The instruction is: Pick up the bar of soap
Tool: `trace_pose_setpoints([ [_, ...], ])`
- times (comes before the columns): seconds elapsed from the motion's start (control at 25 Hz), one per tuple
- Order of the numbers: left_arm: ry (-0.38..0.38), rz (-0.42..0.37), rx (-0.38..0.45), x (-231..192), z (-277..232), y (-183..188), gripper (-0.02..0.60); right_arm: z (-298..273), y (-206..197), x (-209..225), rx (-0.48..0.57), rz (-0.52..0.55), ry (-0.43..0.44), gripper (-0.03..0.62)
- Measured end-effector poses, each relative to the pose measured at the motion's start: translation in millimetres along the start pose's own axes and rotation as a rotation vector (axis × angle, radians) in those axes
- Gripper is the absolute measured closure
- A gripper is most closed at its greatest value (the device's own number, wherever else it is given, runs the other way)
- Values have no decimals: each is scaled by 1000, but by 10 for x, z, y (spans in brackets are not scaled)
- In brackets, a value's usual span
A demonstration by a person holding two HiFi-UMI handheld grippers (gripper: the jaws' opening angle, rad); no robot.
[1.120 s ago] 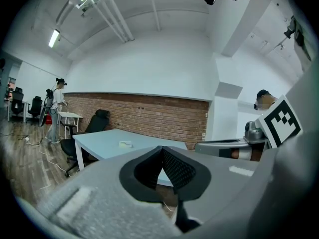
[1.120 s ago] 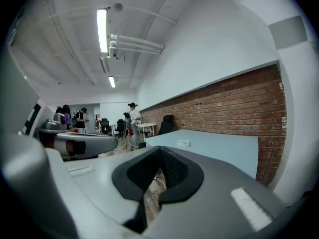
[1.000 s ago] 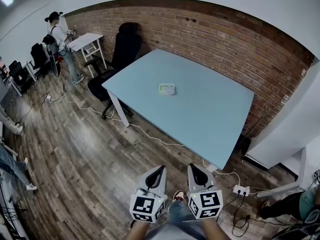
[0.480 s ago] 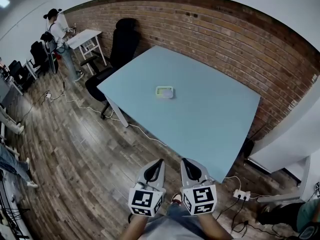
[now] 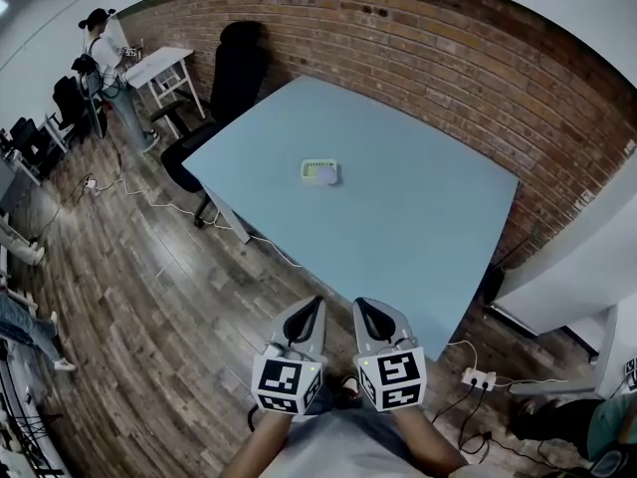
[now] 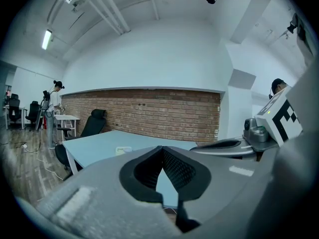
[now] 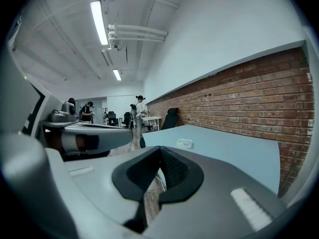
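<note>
Both grippers are clenched on nothing. The left gripper [image 5: 317,307] and the right gripper [image 5: 360,307] sit side by side off the near corner of the table [image 5: 418,237], over the wood floor [image 5: 169,317]. Their tips point at the tabletop and neither reaches it.

The bar of soap [image 5: 320,172] is mid-table in a small pale green tray, well apart from both grippers.

- **Head view only:** shows the whole layout: the brick wall [image 5: 448,58] behind the table, a black office chair [image 5: 234,78] at the far left corner, a power strip [image 5: 478,377] and cables on the floor, and a person [image 5: 105,53] at a small white desk [image 5: 159,65].
- **Left gripper view:** the pads meet at the tip [image 6: 162,149]. The soap is a small pale patch above them on the left. The right gripper comes in from the right side.
- **Right gripper view:** the pads are likewise together [image 7: 159,150], and the soap is above and to the right. This view also picks up ceiling strip lights [image 7: 99,21] and more people down the room, which the head view doesn't show.
</note>
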State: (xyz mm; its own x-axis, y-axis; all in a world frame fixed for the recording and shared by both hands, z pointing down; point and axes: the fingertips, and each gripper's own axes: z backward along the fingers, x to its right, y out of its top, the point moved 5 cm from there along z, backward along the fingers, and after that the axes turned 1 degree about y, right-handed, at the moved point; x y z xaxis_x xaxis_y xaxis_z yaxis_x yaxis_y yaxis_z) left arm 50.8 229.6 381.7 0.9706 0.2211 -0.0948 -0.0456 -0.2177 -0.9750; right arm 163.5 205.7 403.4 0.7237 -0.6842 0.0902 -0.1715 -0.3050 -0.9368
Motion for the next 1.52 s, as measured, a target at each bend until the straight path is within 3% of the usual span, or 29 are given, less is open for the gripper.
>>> trace_pose_setpoints([
  [0.32,-1,21,16,-217,-325,9,580,-389,64,171,-20,22,13,589],
  [0.8,-8,33,-8,-917,-1089,103,580,-1299,242,431,-71,51,2,589],
  [1.52,-141,39,-81,-2120,-2461,453,580,-3000,797,732,-130,-5,-78,589],
])
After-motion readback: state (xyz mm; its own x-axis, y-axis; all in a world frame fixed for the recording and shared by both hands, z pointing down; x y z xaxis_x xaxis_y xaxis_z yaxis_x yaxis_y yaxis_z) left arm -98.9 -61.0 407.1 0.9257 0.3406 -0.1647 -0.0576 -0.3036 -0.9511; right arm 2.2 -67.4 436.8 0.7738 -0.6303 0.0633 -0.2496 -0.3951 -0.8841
